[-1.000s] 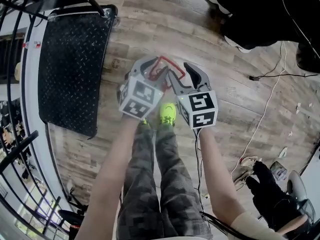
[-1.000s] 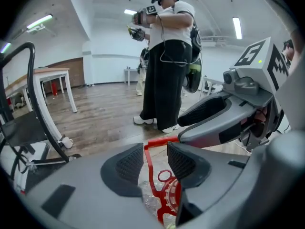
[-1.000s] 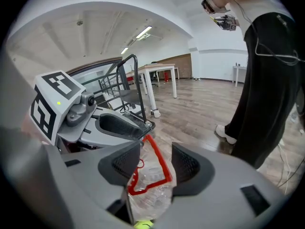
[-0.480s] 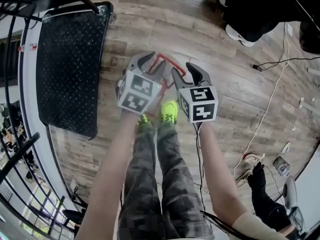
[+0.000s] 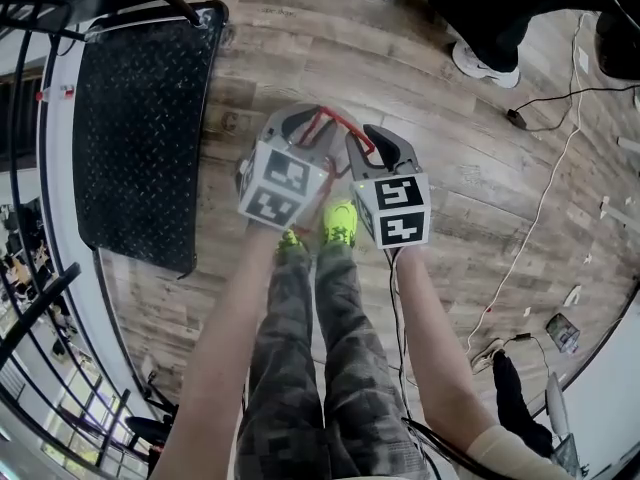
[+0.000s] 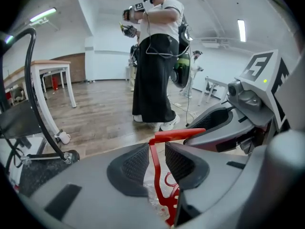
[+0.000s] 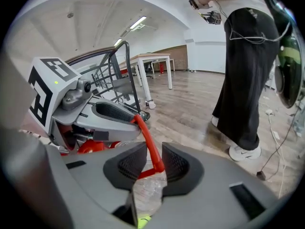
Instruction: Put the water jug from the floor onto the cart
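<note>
Jug (image 7: 148, 189) sits on the floor (image 5: 480, 198) just ahead of the person's yellow shoes (image 5: 337, 226), near the cart (image 5: 140, 118) but not on its black deck; clear body mostly hidden under both grippers, red handle (image 5: 340, 124) showing between them. Left gripper (image 6: 156, 150): jaws have just been closing, handle upright between the pads, one pad right at it, a sliver of gap at the other, so not clamped. Right gripper (image 7: 150, 152): jaws have just been closing too, pads pressed on the handle's slanting bar; a bystander (image 6: 155, 56) in black stands farther off.
</note>
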The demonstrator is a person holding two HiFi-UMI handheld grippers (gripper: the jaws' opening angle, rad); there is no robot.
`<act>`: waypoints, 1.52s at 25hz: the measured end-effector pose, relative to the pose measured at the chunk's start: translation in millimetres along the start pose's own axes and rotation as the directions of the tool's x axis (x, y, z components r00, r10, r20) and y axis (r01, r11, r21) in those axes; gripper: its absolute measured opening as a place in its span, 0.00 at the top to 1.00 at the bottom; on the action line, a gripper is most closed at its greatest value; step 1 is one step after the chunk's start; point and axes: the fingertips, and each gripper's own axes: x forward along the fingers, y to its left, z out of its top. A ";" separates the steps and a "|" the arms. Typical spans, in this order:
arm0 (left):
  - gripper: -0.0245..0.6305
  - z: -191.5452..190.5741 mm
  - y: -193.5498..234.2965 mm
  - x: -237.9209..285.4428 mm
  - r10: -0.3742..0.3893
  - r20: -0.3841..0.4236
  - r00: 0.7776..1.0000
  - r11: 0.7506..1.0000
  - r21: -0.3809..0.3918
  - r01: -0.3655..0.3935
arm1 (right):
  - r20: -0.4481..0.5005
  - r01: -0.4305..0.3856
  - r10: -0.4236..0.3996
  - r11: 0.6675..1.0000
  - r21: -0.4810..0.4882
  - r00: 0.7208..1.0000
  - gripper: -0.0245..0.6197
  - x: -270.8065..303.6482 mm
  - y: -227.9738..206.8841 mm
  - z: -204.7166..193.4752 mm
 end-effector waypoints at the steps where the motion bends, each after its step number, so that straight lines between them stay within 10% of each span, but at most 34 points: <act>1: 0.79 0.6 0.5 -2.2 0.012 0.008 1.000 1.000 0.007 -0.012 | 0.006 -0.007 0.007 1.000 -0.009 1.000 0.81 -1.3 2.3 1.7; 21: 0.92 16.7 -2.6 -51.4 0.139 0.116 0.983 0.989 0.029 -0.144 | 0.068 -0.069 0.076 0.992 -0.109 0.995 0.85 -39.8 45.2 16.1; 38: 0.92 134.6 20.1 -165.2 0.215 0.227 0.950 0.975 0.000 -0.221 | 0.147 -0.069 0.102 0.974 -0.216 0.984 0.85 -124.5 81.3 150.0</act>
